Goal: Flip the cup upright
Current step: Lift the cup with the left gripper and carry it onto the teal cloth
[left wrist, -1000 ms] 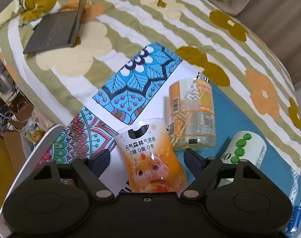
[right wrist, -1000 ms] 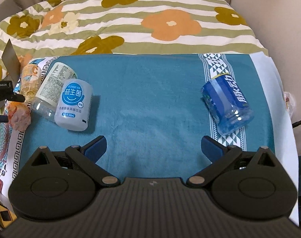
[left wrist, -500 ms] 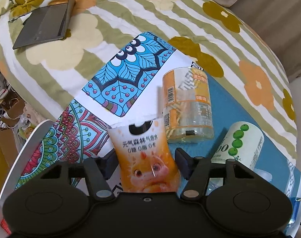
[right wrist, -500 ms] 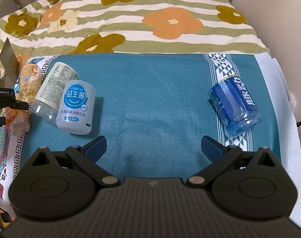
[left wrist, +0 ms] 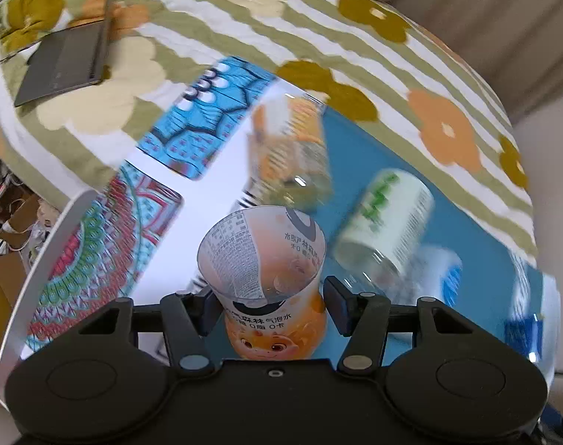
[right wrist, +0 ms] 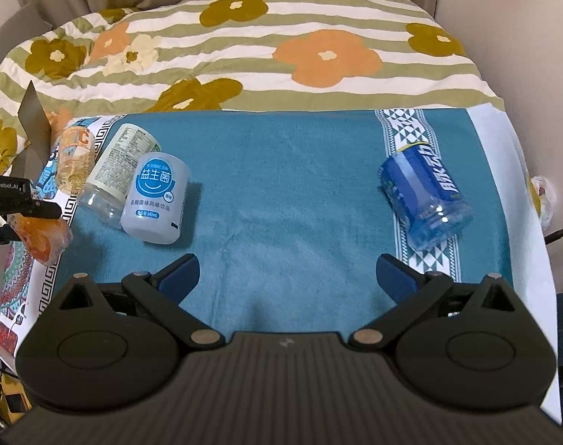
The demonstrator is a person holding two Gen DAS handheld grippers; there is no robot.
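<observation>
My left gripper (left wrist: 268, 306) is shut on an orange cartoon-printed cup (left wrist: 270, 282), held with its open mouth tilted up toward the camera. The same cup shows at the far left of the right wrist view (right wrist: 44, 235), held by the left gripper (right wrist: 22, 204). My right gripper (right wrist: 287, 278) is open and empty above the teal cloth (right wrist: 281, 185). A blue cup (right wrist: 424, 194) lies on its side to its right. A white-and-blue cup (right wrist: 155, 196), a green-and-white cup (right wrist: 116, 174) and a clear orange cup (right wrist: 73, 159) lie on their sides at the left.
The teal cloth and a patterned mat (left wrist: 107, 222) lie on a floral striped bedspread (right wrist: 281, 55). A laptop (left wrist: 66, 59) stands open at the far left of the bed. A wall (right wrist: 522, 37) is close on the right.
My left gripper has lifted the orange cup off the mat and turned it so the open mouth now faces up. The right gripper has barely moved.
</observation>
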